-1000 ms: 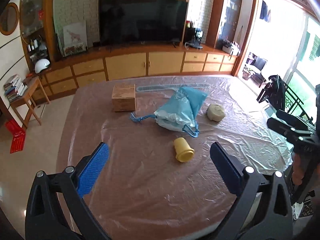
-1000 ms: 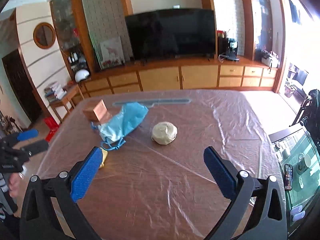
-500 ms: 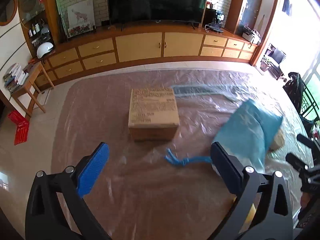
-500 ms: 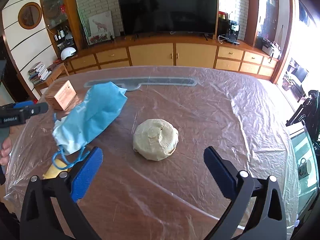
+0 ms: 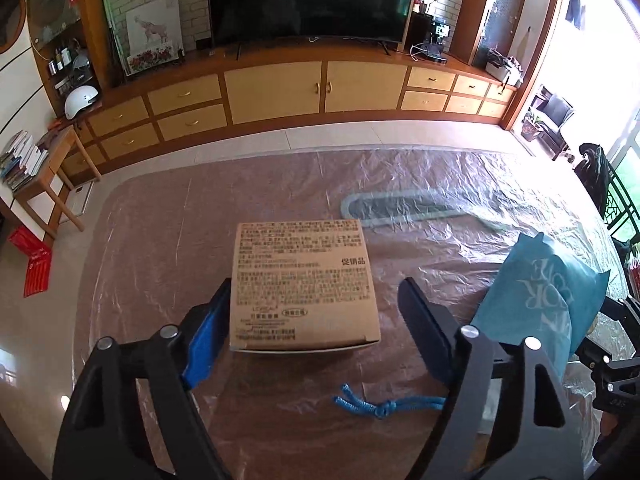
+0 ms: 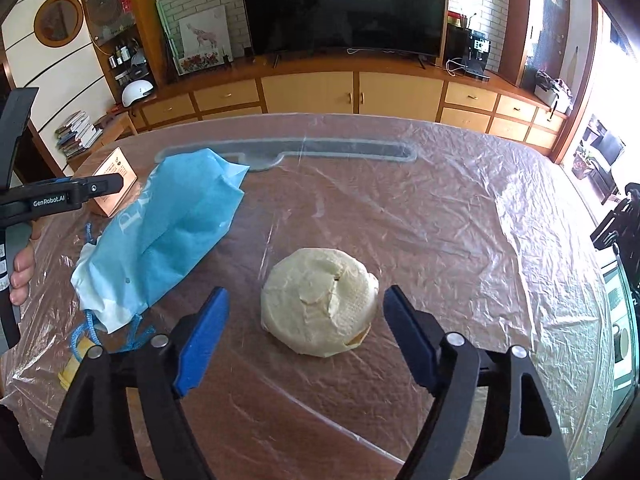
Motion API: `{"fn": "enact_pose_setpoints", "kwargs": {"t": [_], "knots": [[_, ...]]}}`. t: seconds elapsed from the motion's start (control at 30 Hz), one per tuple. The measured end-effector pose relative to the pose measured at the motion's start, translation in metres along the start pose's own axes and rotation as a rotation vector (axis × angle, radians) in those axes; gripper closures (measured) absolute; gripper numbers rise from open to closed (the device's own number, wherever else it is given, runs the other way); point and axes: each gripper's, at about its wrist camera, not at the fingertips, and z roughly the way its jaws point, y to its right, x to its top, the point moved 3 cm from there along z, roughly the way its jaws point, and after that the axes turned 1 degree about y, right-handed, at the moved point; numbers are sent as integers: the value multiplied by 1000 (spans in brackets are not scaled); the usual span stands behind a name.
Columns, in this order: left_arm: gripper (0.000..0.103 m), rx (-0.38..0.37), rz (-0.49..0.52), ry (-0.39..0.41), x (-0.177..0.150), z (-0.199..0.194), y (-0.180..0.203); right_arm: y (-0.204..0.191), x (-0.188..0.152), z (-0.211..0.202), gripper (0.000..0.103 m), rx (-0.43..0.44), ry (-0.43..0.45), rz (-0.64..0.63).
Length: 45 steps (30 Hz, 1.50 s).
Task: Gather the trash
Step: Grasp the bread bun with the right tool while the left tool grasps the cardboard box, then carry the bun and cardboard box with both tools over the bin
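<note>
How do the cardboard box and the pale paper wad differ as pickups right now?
The cardboard box is flat-sided, rigid-looking and printed; the pale paper wad is rounded, crumpled and unprinted. The box sits between the left gripper fingers, the wad between those of the right gripper. Both lie on the plastic-covered table, ungripped.

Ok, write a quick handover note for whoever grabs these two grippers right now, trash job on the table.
Left gripper: open, fingers astride the near end of the cardboard box, not clamped.
Right gripper: open, lined up in front of the crumpled cream wrapper, holding nothing.
Blue drawstring bag lies on the plastic-covered table between box and wrapper. A yellow item peeks out beside its cord.
Done: nothing collected yet.
Left: grip the box and wrapper, then gather the rest.
</note>
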Motion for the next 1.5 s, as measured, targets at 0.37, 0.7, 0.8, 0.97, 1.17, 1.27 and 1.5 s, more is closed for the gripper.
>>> {"fn": "enact_pose_setpoints", "kwargs": {"t": [0.37, 0.7, 0.8, 0.97, 1.17, 1.27, 1.5], "knots": [[34, -1, 4, -31, 0, 10, -4, 3, 1, 6, 32, 12, -7, 59], [44, 28, 14, 1, -2, -1, -3, 17, 2, -3, 51, 29, 11, 114], [44, 31, 26, 21, -6, -11, 2, 20, 3, -8, 51, 38, 19, 127], [44, 37, 50, 38, -12, -30, 10, 24, 3, -22, 51, 36, 27, 119], [44, 51, 77, 55, -29, -51, 21, 25, -6, -42, 51, 74, 27, 114], [44, 37, 77, 58, -41, -61, 28, 26, -14, -55, 51, 96, 29, 109], [44, -15, 50, 73, -68, -91, 39, 25, -31, -84, 51, 149, 35, 112]]}}
